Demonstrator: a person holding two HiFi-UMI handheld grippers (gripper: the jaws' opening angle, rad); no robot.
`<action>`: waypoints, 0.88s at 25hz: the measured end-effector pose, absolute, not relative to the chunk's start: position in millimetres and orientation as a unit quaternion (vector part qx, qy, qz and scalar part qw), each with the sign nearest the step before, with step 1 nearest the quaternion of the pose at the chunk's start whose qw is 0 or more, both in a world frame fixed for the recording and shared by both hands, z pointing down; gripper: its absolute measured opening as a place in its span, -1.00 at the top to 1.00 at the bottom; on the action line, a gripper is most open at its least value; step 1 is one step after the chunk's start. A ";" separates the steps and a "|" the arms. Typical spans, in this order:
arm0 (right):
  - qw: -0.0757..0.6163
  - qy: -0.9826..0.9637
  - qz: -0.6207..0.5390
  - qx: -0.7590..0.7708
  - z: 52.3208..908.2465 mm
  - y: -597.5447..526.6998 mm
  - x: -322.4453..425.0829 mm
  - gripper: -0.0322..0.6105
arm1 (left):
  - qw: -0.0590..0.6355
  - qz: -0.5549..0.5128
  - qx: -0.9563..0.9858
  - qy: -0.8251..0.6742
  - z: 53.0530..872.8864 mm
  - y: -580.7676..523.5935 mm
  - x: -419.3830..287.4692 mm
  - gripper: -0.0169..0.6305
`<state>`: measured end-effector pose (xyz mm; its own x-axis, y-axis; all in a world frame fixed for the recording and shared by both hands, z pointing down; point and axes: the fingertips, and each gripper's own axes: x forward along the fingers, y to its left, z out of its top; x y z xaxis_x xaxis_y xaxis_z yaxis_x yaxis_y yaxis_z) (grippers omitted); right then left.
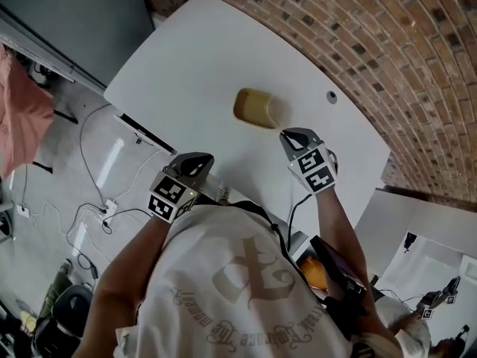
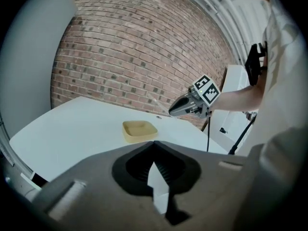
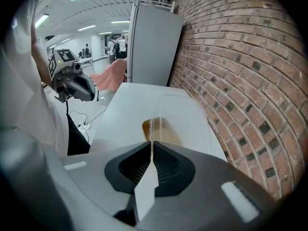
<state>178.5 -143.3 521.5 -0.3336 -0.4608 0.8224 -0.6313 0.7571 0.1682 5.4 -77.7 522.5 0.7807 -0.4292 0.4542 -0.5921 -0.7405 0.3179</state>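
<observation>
Clear lid is clamped in my right gripper, just beside the yellow tub. My left gripper hangs apart, fingers together, empty.

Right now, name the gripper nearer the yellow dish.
Right. The right gripper, pinching a clear sheet, is just right of the yellow dish; the left gripper hangs back at the edge of the table.

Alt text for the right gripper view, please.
The right gripper is shut on a clear lid held upright above a white table, a yellow dish showing through it. Brick wall on the right, left gripper at the left.
</observation>
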 end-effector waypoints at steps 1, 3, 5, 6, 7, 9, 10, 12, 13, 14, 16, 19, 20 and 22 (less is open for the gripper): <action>0.465 -0.811 0.093 0.343 519.2 -140.9 181.2 0.82 | 0.227 0.179 0.917 -0.276 521.3 -78.7 6.4 0.94; 0.457 -0.809 0.097 0.356 515.1 -135.8 186.3 0.82 | 0.227 0.179 0.919 -0.269 519.5 -79.8 8.1 0.94; 0.447 -0.809 0.099 0.368 509.9 -131.3 189.7 0.82 | 0.224 0.181 0.921 -0.263 517.8 -81.0 9.9 0.94; 0.442 -0.810 0.099 0.373 507.6 -128.9 191.4 0.82 | 0.221 0.182 0.922 -0.260 516.7 -81.7 11.0 0.94; 0.437 -0.810 0.100 0.378 505.8 -126.4 193.1 0.82 | 0.218 0.183 0.923 -0.258 515.4 -82.5 12.3 0.94; 0.426 -0.810 0.101 0.389 503.2 -121.3 196.3 0.82 | 0.212 0.184 0.926 -0.251 512.4 -84.5 15.1 0.94; 0.422 -0.809 0.102 0.395 501.9 -118.4 197.9 0.82 | 0.208 0.185 0.928 -0.247 511.0 -85.4 16.6 0.94; 0.416 -0.807 0.107 0.406 500.0 -112.5 201.3 0.82 | 0.202 0.186 0.931 -0.240 508.1 -86.3 20.2 0.94; 0.413 -0.805 0.109 0.411 499.4 -109.6 203.2 0.82 | 0.199 0.186 0.933 -0.236 506.5 -86.3 22.2 0.94; 0.409 -0.804 0.111 0.416 498.9 -106.8 204.9 0.82 | 0.196 0.186 0.934 -0.232 504.8 -86.2 24.2 0.94; 0.402 -0.803 0.114 0.425 497.8 -101.1 208.0 0.82 | 0.189 0.187 0.937 -0.225 501.6 -85.2 27.8 0.94; 0.394 -0.800 0.118 0.436 496.0 -92.2 213.0 0.82 | 0.182 0.187 0.941 -0.216 497.4 -82.5 32.6 0.94; 0.391 -0.799 0.118 0.441 495.3 -89.5 214.6 0.82 | 0.180 0.188 0.942 -0.213 496.5 -81.7 33.7 0.94; 0.384 -0.798 0.120 0.448 494.0 -84.5 216.8 0.82 | 0.176 0.189 0.943 -0.208 495.7 -80.0 35.2 0.94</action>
<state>216.8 -84.5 494.0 -0.3033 -0.6233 0.7208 -0.8071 0.5702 0.1534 35.2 -80.0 495.7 0.8420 -0.3258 0.4301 -0.4588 -0.8518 0.2528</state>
